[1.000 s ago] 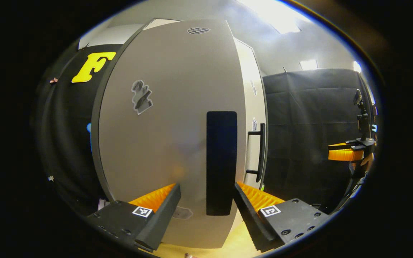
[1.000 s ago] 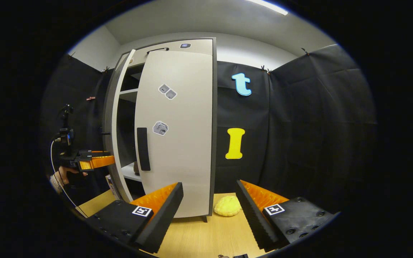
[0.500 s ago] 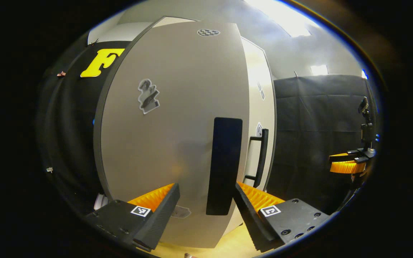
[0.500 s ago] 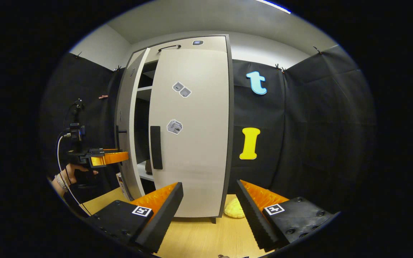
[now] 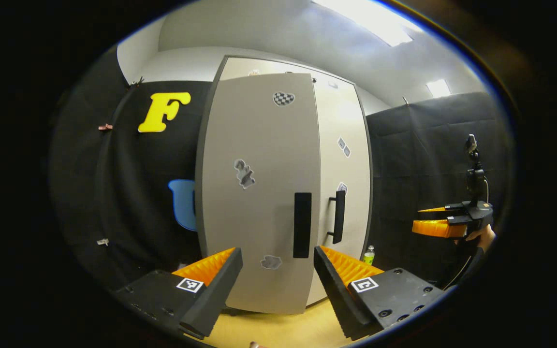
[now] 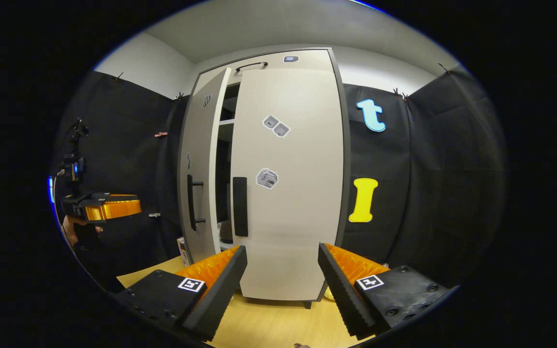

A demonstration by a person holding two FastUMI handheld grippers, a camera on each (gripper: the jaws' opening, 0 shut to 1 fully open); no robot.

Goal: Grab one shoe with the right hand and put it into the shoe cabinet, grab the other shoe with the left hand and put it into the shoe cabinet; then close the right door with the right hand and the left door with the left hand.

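- My left gripper [image 5: 278, 280] is spread wide, holding nothing, facing the left door [image 5: 259, 193] but apart from it.
- My right gripper [image 6: 282, 282] is likewise wide and empty, facing the right door [image 6: 290, 183], which looks shut.
- Left door stands ajar; the gap shows the shoe cabinet [image 6: 225, 145] shelves, so I judge closing unfinished.
- Shoes: a dark shape low in the gap; cannot confirm.
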